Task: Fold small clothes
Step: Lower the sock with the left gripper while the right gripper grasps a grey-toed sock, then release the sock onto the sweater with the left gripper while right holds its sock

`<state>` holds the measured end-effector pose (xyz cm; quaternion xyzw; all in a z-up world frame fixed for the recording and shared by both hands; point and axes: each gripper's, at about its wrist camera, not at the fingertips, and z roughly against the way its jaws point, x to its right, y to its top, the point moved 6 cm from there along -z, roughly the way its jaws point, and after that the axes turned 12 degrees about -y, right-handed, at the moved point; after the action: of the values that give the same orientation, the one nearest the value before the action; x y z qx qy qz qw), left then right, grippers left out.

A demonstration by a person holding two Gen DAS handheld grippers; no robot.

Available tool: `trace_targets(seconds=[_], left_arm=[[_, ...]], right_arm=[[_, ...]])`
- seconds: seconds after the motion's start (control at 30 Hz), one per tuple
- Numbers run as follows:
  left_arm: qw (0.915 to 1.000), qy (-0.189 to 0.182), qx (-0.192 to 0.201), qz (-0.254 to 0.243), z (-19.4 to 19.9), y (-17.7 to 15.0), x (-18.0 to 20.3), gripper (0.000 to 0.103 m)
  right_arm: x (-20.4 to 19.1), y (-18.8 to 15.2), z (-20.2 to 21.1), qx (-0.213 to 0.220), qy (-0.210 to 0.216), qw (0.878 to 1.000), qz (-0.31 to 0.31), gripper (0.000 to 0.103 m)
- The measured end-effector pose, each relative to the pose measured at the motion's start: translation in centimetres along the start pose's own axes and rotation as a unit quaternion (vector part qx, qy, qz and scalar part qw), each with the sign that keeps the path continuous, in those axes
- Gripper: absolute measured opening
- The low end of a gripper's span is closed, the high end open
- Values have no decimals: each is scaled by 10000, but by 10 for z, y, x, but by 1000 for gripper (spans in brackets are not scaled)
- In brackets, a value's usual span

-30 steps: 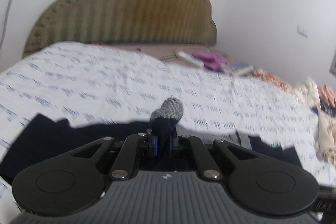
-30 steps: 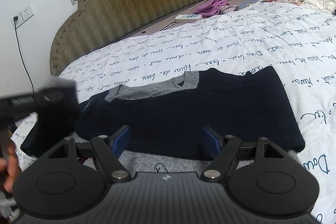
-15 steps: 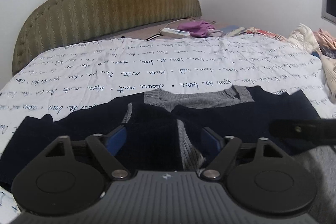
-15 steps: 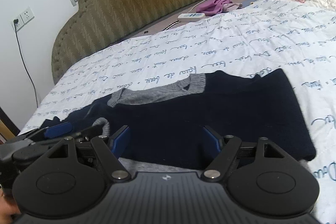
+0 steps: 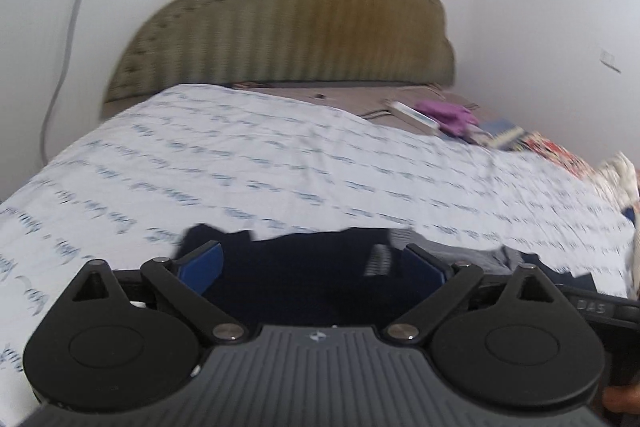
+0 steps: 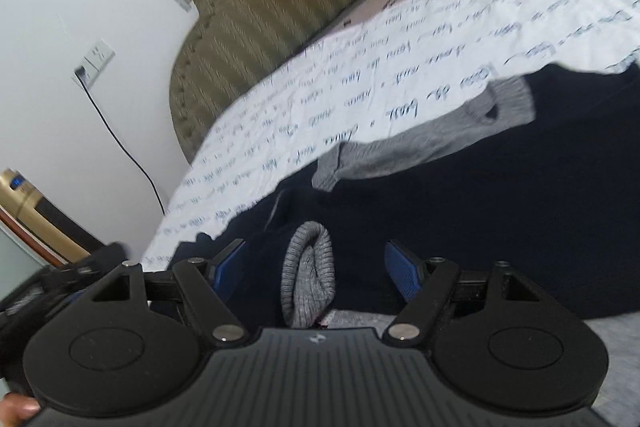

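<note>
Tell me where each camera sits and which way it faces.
Left wrist: sits on the left gripper, jaws open, facing the headboard over the navy sweater.
Right wrist: sits on the right gripper, jaws open, tilted, over the grey cuff.
Shared: sweater, headboard, printed sheet, purple cloth.

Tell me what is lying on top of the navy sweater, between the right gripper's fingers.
A grey ribbed sleeve cuff lies folded onto the navy sweater, between the open right gripper fingers. What lies under the sweater is covered; the printed bedsheet shows around it.
</note>
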<state>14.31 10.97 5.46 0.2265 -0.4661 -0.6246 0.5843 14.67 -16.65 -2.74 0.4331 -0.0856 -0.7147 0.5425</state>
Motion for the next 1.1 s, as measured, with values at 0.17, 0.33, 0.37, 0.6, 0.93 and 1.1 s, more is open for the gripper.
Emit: trace_targets(seconds=[0.17, 0.33, 0.37, 0.6, 0.93, 1.1], left_arm=[[9979, 476, 75, 427, 16, 5, -46, 97], [9951, 549, 107, 819, 26, 6, -68, 97], [9953, 561, 103, 787, 27, 6, -68, 97], [9953, 590, 126, 755, 28, 7, -63, 97], [9942, 746, 191, 752, 26, 11, -64, 98], [9929, 883, 136, 786, 23, 6, -68, 98]], right_arm=[[-11, 0, -26, -211, 211, 9995, -98, 77], [-22, -5, -40, -348, 283, 9990, 24, 60], [-23, -7, -42, -383, 255, 9989, 67, 47], [-28, -7, -28, -151, -68, 9992, 359, 14], [-24, 18, 23, 492, -290, 9952, 798, 13], [3, 28, 43, 652, -723, 9917, 839, 13]])
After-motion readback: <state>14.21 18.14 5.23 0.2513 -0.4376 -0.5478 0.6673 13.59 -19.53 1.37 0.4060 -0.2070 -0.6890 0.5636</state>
